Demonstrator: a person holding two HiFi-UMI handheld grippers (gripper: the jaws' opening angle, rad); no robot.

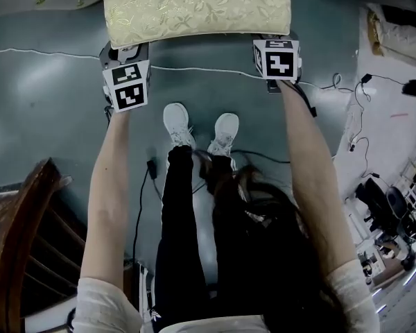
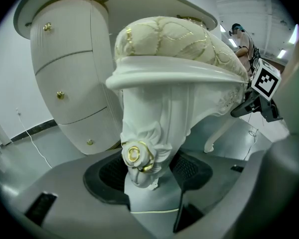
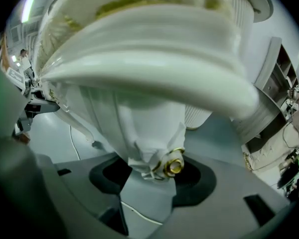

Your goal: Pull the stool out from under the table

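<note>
Seen from the head view, the cream-topped stool (image 1: 194, 9) stands on grey floor (image 1: 41, 96) just beyond a person's white shoes (image 1: 177, 122), its legs hidden. The gripper views show the grip. The left gripper (image 2: 149, 174) clamps one carved, gold-rosed leg (image 2: 144, 153) and the right gripper (image 3: 152, 179) clamps the other, both sets of jaws held wide by them. Only these views show the white drawered table (image 2: 65, 78), close behind the stool.

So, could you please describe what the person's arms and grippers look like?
The left gripper and right gripper are grey, with black textured pads. Each carries a cube of black-and-white square markers. The person wears pale short sleeves; the forearms are uncovered.
</note>
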